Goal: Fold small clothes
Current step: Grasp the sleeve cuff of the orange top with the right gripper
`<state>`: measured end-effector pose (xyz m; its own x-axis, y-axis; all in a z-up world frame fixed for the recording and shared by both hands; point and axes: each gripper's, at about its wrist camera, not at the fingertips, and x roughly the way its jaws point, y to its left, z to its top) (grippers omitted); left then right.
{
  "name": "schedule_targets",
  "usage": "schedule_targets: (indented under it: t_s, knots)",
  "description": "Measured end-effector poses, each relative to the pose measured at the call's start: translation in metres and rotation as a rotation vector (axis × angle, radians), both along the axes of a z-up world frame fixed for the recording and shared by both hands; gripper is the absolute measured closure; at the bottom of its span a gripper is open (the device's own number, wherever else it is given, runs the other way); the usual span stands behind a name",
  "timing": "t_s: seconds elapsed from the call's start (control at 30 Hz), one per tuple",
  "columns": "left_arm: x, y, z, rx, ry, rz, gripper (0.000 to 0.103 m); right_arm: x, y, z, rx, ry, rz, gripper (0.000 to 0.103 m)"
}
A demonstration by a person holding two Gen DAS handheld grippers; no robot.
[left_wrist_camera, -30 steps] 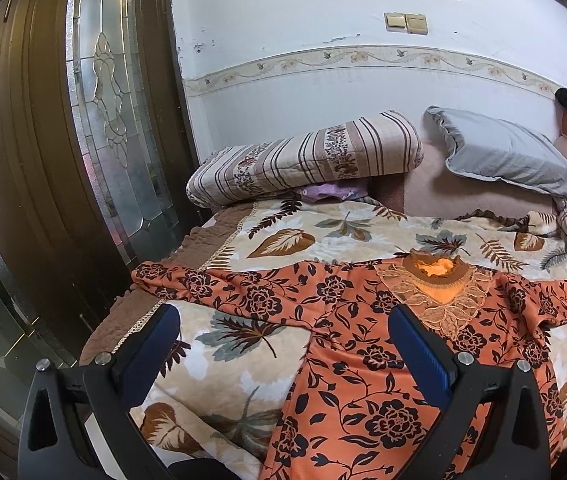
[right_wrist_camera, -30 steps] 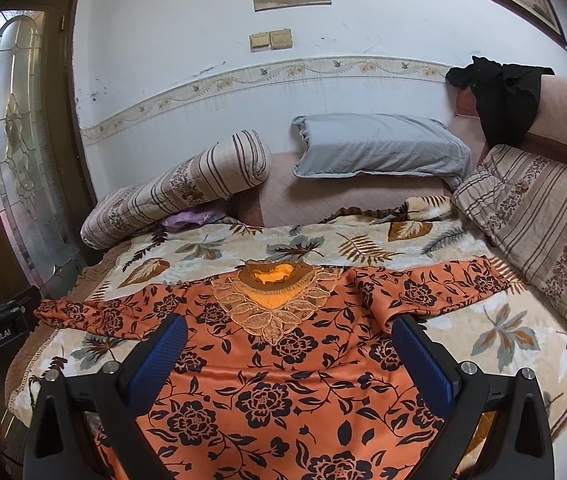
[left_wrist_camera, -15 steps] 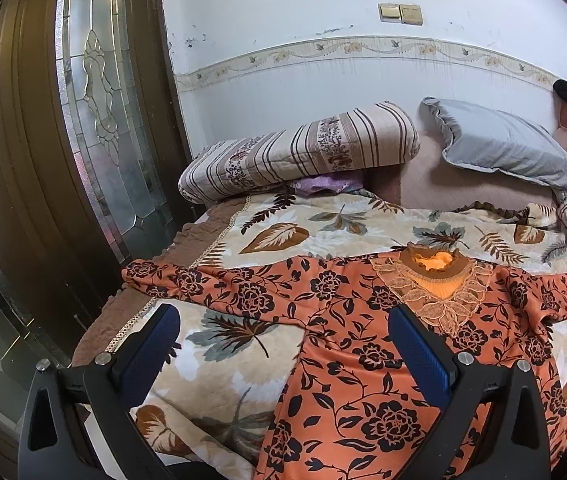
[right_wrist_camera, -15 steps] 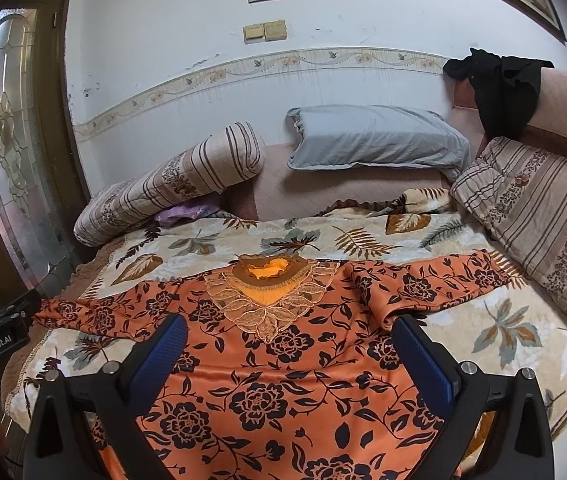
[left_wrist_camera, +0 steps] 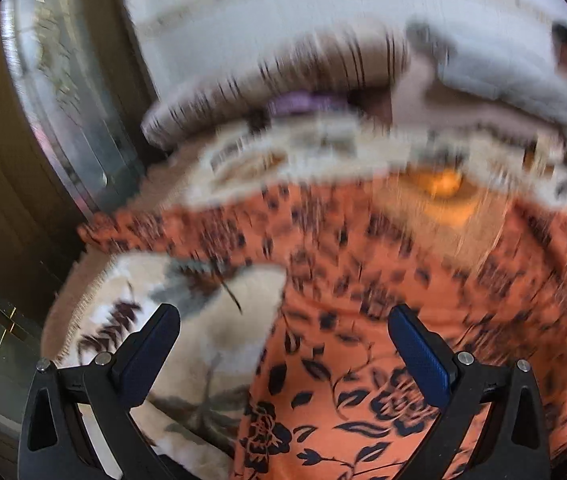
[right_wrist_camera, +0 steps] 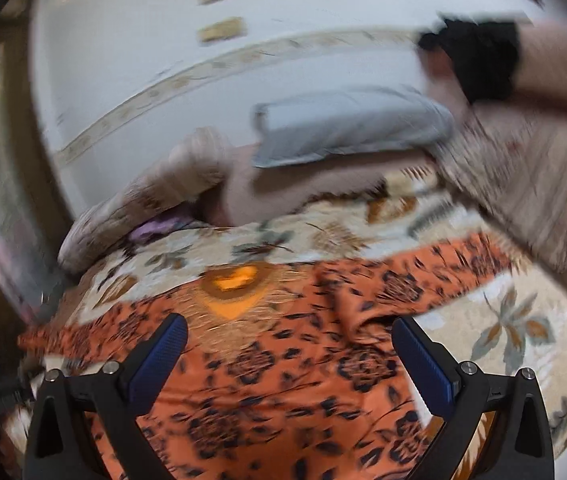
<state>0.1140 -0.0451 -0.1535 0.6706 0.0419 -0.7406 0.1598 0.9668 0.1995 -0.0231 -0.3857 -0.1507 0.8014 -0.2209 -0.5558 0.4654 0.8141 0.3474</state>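
Observation:
An orange garment with black flowers lies spread flat on the bed, its lace neckline toward the pillows. It also shows in the right wrist view. Its left sleeve reaches toward the bed's left edge, its right sleeve toward the right. My left gripper is open and empty above the garment's left side. My right gripper is open and empty above its chest. Both views are blurred.
A leaf-print bedspread covers the bed. A striped bolster, a grey pillow and a striped cushion lie at the head and right. A glass door stands at left. A black cloth hangs over the headboard.
Both grippers have moved down and forward toward the garment, which now fills more of each view. Both stay open. The garment has not moved.

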Motion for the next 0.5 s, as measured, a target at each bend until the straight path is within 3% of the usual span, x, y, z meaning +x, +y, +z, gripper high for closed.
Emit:
schedule_targets:
  t_s: [0.1, 0.23, 0.33, 0.5]
  knots:
    - [0.016, -0.008, -0.044, 0.047, 0.099, -0.004, 0.000, -0.001, -0.090, -0.046, 0.204, 0.031, -0.131, 0.000]
    - [0.024, -0.023, -0.081, 0.100, 0.145, -0.029, 0.000, -0.019, -0.187, -0.102, 0.508, -0.040, -0.301, 0.000]
    - [0.028, -0.031, -0.101, 0.114, 0.188, -0.058, 0.000, -0.025, -0.237, -0.136, 0.692, -0.097, -0.377, 0.012]
    - [0.020, -0.030, -0.106, 0.084, 0.128, -0.074, 0.000, -0.014, -0.291, -0.154, 0.721, -0.129, -0.438, 0.030]
